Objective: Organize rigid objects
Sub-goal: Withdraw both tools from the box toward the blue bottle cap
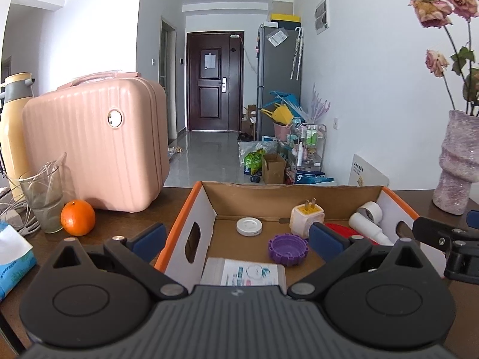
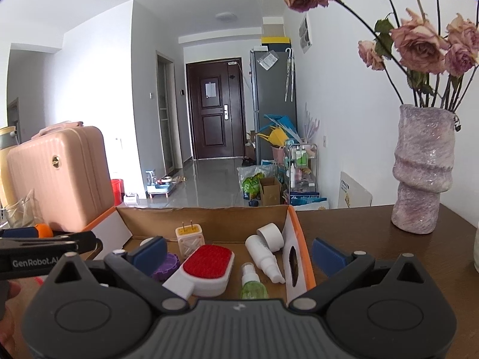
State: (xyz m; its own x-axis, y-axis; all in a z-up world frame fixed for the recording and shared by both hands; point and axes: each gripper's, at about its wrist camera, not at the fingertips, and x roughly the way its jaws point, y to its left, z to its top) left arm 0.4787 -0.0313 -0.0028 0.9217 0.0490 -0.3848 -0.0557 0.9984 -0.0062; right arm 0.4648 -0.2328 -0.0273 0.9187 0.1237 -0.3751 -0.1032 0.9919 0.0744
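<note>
On the dark surface (image 2: 359, 224) sits an open cardboard box (image 1: 206, 197) with orange-edged white sides, holding the rigid items: a cream plug adapter (image 1: 307, 215), purple cap (image 1: 287, 249), white lid (image 1: 249, 226), red-faced brush (image 2: 206, 266), white bottle (image 2: 263, 254), green spray bottle (image 2: 253, 287) and a flat packet (image 1: 242, 273). All look light and stiff; the smooth bottles could slip, so a pinch across the body seems best, and the box is likely best taken by its side walls. Left tongs (image 1: 236, 236) straddle the box's left wall, spread and empty; right tongs (image 2: 239, 252) straddle its right wall, spread wide, pinching nothing.
</note>
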